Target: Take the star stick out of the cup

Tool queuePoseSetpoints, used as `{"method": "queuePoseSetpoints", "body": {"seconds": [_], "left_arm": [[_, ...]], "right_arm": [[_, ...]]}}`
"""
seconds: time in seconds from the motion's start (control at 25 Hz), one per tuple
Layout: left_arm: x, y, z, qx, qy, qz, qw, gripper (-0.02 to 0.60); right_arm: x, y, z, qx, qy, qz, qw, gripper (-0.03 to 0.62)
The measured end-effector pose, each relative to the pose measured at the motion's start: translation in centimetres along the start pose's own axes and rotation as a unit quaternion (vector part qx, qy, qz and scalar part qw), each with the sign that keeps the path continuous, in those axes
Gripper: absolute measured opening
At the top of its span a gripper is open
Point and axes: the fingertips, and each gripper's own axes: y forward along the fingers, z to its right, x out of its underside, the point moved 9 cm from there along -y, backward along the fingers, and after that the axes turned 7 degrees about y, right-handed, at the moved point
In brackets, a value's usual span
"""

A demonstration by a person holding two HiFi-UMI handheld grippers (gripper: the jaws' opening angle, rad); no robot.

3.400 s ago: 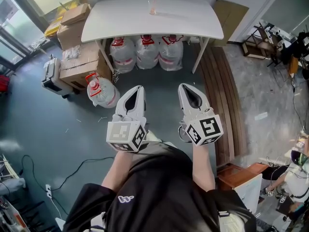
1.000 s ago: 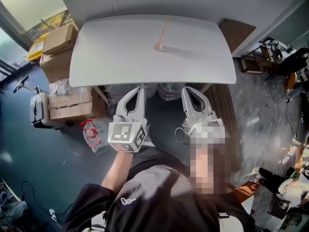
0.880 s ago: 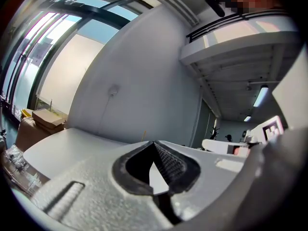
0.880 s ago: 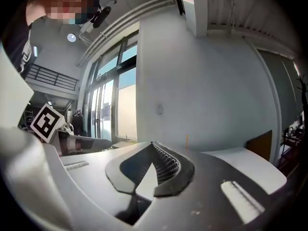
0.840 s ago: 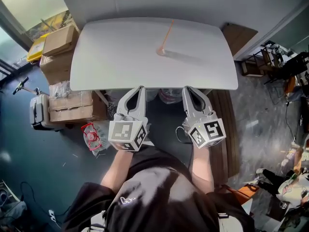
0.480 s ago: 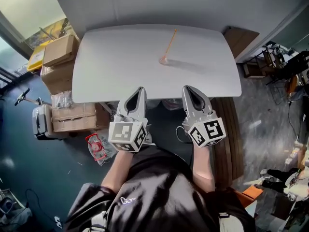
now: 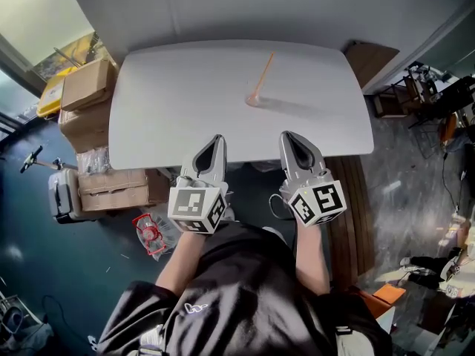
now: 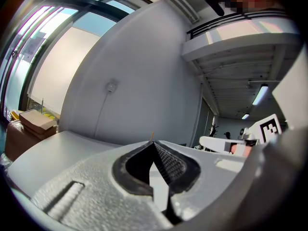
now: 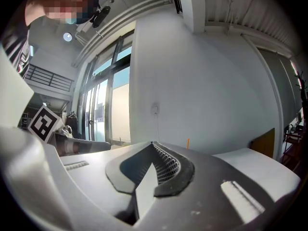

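Cup (image 7: 253, 100) on table (image 7: 171, 102), star stick (image 7: 263, 73) inside

Orange star stick (image 7: 262, 74), white table (image 7: 171, 102)

You wear a black shirt (image 7: 245, 288) with short sleeves and a small white logo (image 7: 194, 308) on it. Your left tool (image 7: 216, 141) and your right tool (image 7: 290, 138) are light grey, with pointed shells and a dark ribbed lining inside. Each carries a cube with black-and-white square markers: the left cube (image 7: 196, 208) and the right cube (image 7: 318, 202).
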Motion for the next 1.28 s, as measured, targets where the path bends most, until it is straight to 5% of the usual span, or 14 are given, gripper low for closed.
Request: {"method": "queuePoseSetpoints", "body": {"seconds": [1.28], "left_arm": [[1.2,7.3,0.7,0.020,-0.017,-0.054,0.9982,0.002]], "right_arm": [[0.5,3.4,5.6,0.016,0.030,-0.048,0.998,0.006]]}}
